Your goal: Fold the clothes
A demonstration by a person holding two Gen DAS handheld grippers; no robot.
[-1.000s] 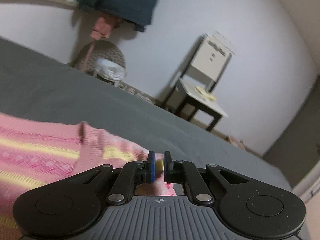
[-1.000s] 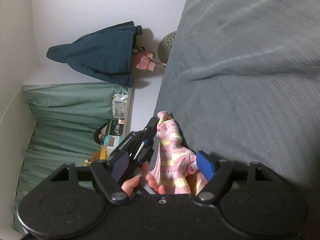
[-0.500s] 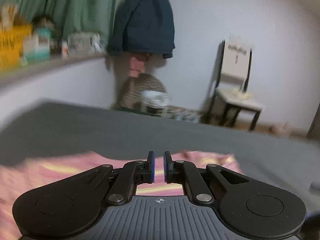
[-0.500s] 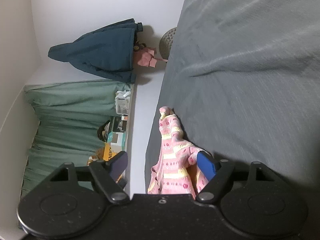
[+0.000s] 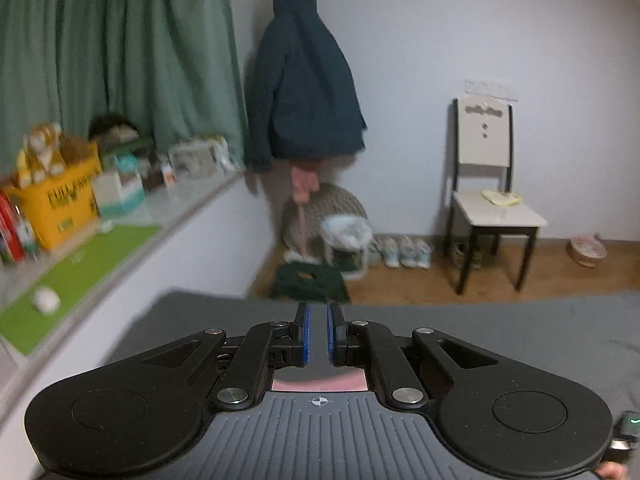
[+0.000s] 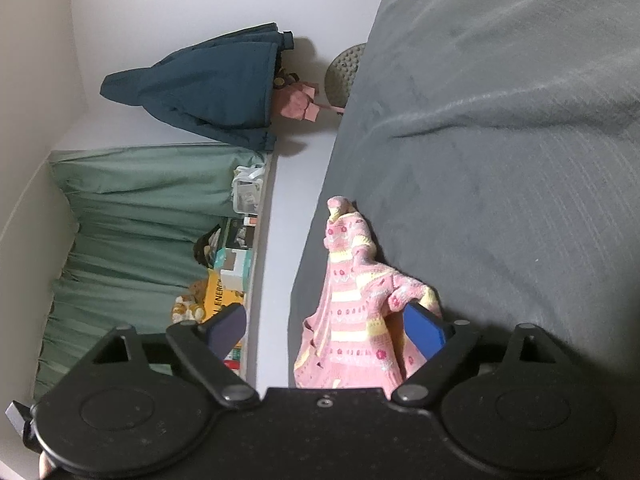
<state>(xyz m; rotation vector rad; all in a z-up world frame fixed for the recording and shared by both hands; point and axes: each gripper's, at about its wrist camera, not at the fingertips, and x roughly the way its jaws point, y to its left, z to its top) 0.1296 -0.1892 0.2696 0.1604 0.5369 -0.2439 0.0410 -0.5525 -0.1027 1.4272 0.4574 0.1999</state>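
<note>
While the right gripper [image 6: 324, 334] is viewed rolled on its side, its jaws are seen opening, and the pink striped sweater [image 6: 356, 320] is found between them at lower centre of the frame. The blue pad [image 6: 424, 330] on the right is touched by a fold of the knit; the dark pad [image 6: 226, 328] on the left is well apart from it. No clamping is shown. The sweater is bunched and lies against the grey bed cover [image 6: 500, 160], which fills the right half of the frame. Beyond it, a green curtain [image 6: 132, 220] and a dark jacket [image 6: 208, 88] are seen at left and upper left.

In the left wrist view, the left gripper [image 5: 318, 336] is seen at lower centre with its jaws drawn close together, a narrow gap remaining between the blue pads. Nothing is visible in that gap. A pink strip, presumably the sweater [image 5: 319, 384], is seen below the pads, through the opening in the gripper body. The cover [image 5: 500, 328] runs across the frame just beyond the fingertips. Farther off, a cluttered shelf [image 5: 80, 208] is seen at left, the curtain [image 5: 120, 48] at upper left, the hanging jacket [image 5: 304, 92] at upper centre, and a chair [image 5: 488, 184] at right.
</note>
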